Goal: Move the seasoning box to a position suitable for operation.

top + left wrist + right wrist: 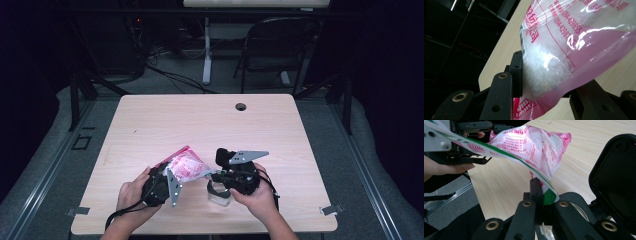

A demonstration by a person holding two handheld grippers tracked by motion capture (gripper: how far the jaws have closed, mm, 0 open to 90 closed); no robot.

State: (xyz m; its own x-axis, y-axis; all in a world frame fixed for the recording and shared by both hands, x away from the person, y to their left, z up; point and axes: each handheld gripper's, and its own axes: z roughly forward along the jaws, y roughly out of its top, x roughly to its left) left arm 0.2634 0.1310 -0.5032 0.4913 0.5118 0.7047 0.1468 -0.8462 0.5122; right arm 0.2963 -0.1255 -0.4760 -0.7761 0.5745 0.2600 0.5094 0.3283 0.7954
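Both hands sit low at the bench's (150, 125) near edge, the left tongs (544, 85) clamped around the body of a pink-printed bag of white crystals (554, 50), the right tongs (544, 195) pinched tight on its green-striped edge, with bare wood stretching beyond.

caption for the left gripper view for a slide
Left gripper clamps a clear pink-printed bag of white crystals above the wooden table.
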